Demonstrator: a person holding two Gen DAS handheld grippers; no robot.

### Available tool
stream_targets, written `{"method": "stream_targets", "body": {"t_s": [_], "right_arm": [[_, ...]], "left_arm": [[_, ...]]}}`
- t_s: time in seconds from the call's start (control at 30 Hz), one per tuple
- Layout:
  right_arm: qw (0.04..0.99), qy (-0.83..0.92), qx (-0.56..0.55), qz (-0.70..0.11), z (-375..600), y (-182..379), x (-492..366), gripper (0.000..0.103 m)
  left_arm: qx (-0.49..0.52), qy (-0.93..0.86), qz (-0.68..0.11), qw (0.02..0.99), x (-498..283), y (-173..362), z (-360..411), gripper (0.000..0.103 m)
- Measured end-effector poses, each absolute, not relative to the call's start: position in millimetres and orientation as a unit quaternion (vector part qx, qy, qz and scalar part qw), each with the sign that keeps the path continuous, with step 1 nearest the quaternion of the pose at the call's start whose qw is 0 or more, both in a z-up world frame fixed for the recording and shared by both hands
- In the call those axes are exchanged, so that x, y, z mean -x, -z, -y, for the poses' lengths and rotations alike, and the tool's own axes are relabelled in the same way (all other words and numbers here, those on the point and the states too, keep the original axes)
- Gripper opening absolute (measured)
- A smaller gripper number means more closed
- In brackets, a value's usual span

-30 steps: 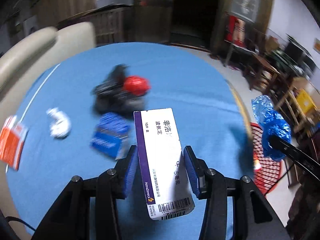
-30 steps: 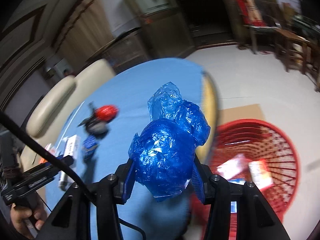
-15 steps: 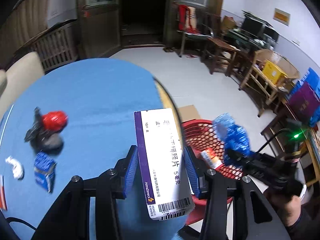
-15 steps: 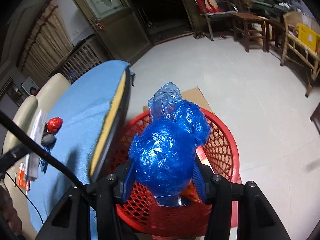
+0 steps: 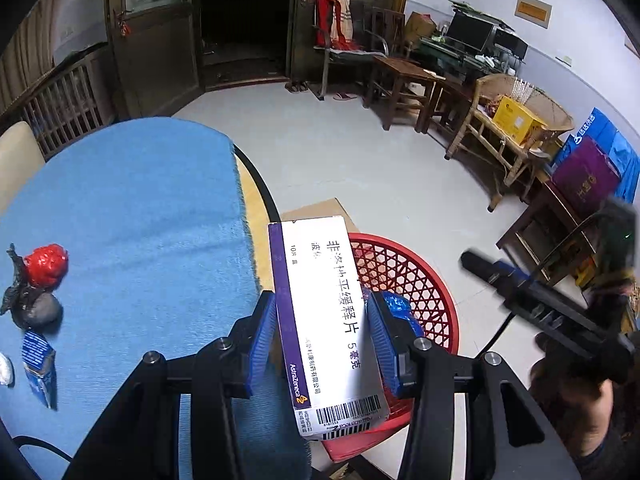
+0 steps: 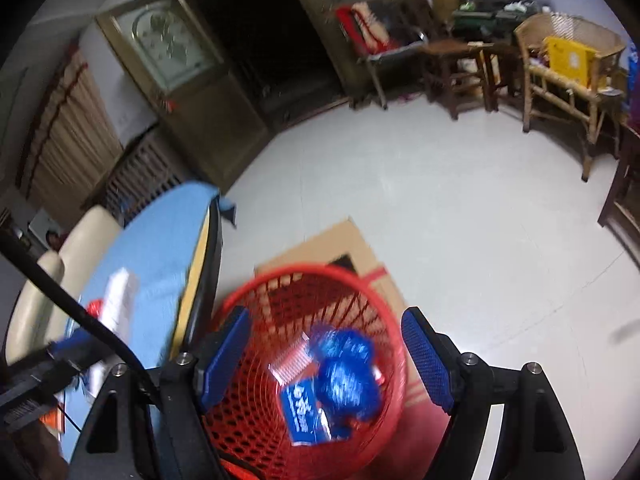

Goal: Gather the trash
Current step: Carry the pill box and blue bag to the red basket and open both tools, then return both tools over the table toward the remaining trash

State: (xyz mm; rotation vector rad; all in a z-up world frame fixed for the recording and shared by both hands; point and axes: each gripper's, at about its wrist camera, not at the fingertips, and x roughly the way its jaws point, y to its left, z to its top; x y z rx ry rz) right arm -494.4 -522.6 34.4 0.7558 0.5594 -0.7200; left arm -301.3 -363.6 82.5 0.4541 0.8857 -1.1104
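My left gripper (image 5: pixel 322 334) is shut on a white and purple medicine box (image 5: pixel 326 316), held at the table's edge beside the red mesh basket (image 5: pixel 412 280). My right gripper (image 6: pixel 326 354) hangs over that red basket (image 6: pixel 304 288), its jaws opening with nothing between the pads. The crumpled blue plastic bag (image 6: pixel 346 376) lies free inside the basket with a blue packet (image 6: pixel 302 412). On the blue tablecloth (image 5: pixel 132 216) remain a red and black wad (image 5: pixel 38 276) and a small blue packet (image 5: pixel 40 364).
Flat cardboard (image 6: pixel 320 248) lies on the floor under the basket. Wooden tables and wicker chairs (image 5: pixel 504 128) stand along the far right wall. A cream chair (image 6: pixel 60 264) sits behind the table. A person's hand (image 5: pixel 572 392) holds the right gripper's handle.
My right gripper's jaws spread apart and the blue bag dropped into the red basket. Both grippers swung rightwards from over the table towards the basket, the left still holding the box.
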Motion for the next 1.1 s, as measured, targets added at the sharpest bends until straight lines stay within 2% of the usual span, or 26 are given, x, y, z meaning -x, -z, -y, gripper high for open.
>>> {"method": "stream_targets", "body": {"t_s": [0.1, 0.13, 0.17, 0.2, 0.23, 0.37, 0.7, 1.1], "right_arm": [[0.834, 0.348, -0.353, -0.243, 525.0, -49.6, 500.5, 0.080], [0.835, 0.349, -0.354, -0.238, 525.4, -53.4, 501.4, 0.080], [0.836, 0.350, -0.354, -0.229, 525.3, -57.9, 502.2, 0.080], [0.838, 0.350, -0.353, -0.223, 524.4, -61.9, 502.1, 0.080], [0.839, 0.352, -0.351, -0.220, 522.2, -64.5, 501.4, 0.080], [0.841, 0.348, -0.349, -0.223, 519.3, -72.3, 500.5, 0.080], [0.851, 0.336, -0.336, -0.225, 506.4, -86.8, 485.8, 0.080], [0.873, 0.253, -0.310, -0.279, 448.8, -87.2, 418.3, 0.083]], "left_arm": [[-0.210, 0.509, -0.409, 0.728, 303.3, -78.6, 373.0, 0.050], [-0.207, 0.513, -0.411, 0.725, 303.9, -77.9, 374.7, 0.053], [-0.205, 0.520, -0.413, 0.719, 304.5, -76.2, 377.4, 0.060], [-0.207, 0.522, -0.416, 0.715, 305.1, -73.6, 380.4, 0.078], [-0.214, 0.516, -0.420, 0.715, 306.3, -69.5, 385.0, 0.085], [-0.230, 0.518, -0.426, 0.705, 309.3, -64.4, 393.1, 0.085], [-0.180, 0.520, -0.416, 0.724, 295.0, -86.0, 351.2, 0.085], [-0.105, 0.398, -0.424, 0.807, 232.3, -85.6, 196.2, 0.085]]}}
